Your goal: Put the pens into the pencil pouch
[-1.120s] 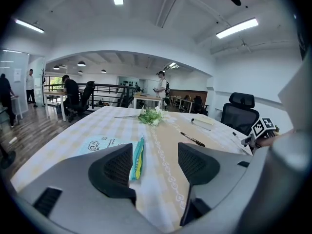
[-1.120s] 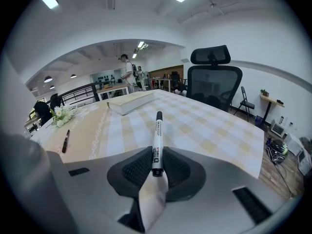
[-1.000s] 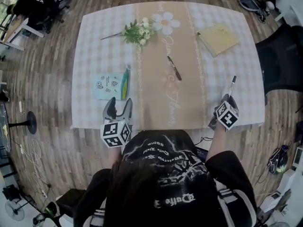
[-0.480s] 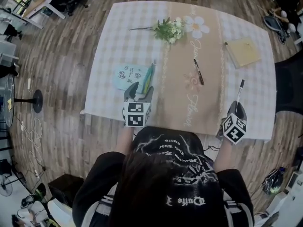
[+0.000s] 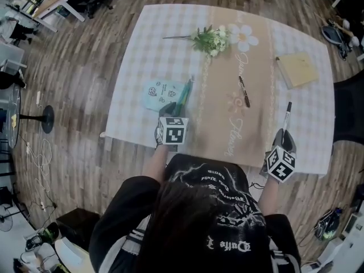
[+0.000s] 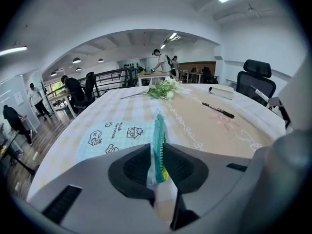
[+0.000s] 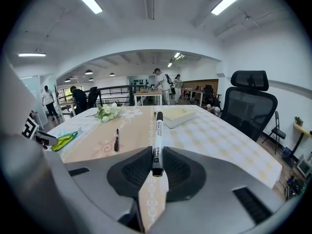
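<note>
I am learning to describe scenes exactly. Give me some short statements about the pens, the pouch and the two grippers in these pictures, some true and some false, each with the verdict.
1. The right gripper holds a white marker. True.
2. The black pen is already inside the pencil pouch. False: it lies on the beige strip of the tablecloth, apart from the pencil pouch.
3. The left gripper has the zipper edge of the pencil pouch between its jaws. True; the jaws are closing on it.
4. The yellow notebook lies directly beside the pencil pouch. False: it lies at the far right of the table, on the other side of the beige strip.
</note>
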The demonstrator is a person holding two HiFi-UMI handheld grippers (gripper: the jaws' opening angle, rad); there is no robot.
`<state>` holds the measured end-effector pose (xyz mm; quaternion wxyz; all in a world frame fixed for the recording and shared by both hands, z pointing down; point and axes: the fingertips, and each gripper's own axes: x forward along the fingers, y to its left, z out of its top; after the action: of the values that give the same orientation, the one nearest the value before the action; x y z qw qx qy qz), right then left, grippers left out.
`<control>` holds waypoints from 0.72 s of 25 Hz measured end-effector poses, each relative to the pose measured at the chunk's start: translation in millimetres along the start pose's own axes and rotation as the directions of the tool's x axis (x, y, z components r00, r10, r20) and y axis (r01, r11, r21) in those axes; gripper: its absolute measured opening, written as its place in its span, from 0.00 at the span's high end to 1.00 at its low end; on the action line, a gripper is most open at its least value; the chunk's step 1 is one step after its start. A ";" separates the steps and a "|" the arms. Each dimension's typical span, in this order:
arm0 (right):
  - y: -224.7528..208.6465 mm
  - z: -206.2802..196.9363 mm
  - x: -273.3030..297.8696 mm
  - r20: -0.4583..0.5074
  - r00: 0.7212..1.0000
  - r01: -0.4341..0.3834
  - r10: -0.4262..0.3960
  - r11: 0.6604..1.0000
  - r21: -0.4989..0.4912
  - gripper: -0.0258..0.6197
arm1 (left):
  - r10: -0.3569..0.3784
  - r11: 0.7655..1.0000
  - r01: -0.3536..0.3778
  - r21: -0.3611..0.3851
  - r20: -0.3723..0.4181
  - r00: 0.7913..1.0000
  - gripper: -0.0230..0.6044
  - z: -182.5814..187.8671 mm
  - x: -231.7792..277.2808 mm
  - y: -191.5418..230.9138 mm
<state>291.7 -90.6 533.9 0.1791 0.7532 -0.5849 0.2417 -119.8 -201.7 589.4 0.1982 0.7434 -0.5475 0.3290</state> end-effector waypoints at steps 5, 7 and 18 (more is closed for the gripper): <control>2.0 -0.7 -0.6 -0.001 1.000 -0.021 0.021 1.000 -0.017 0.84 | 0.033 0.999 -0.033 -0.022 0.000 0.999 0.90 -0.7 1.1 2.6; 4.9 -0.6 0.7 -0.005 0.999 -0.037 0.037 0.999 -0.033 0.84 | 0.035 0.998 -0.035 -0.043 0.001 0.999 0.90 -0.3 0.3 2.1; 50.0 26.3 -1.5 0.009 0.974 -0.219 0.225 0.955 -0.197 0.84 | 0.009 0.988 0.005 -0.157 0.091 0.996 0.91 21.8 -32.7 4.8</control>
<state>247.1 -116.5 510.9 0.2146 0.6652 -0.6895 0.1899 -124.4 -195.1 550.6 0.2304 0.7392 -0.5811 0.2508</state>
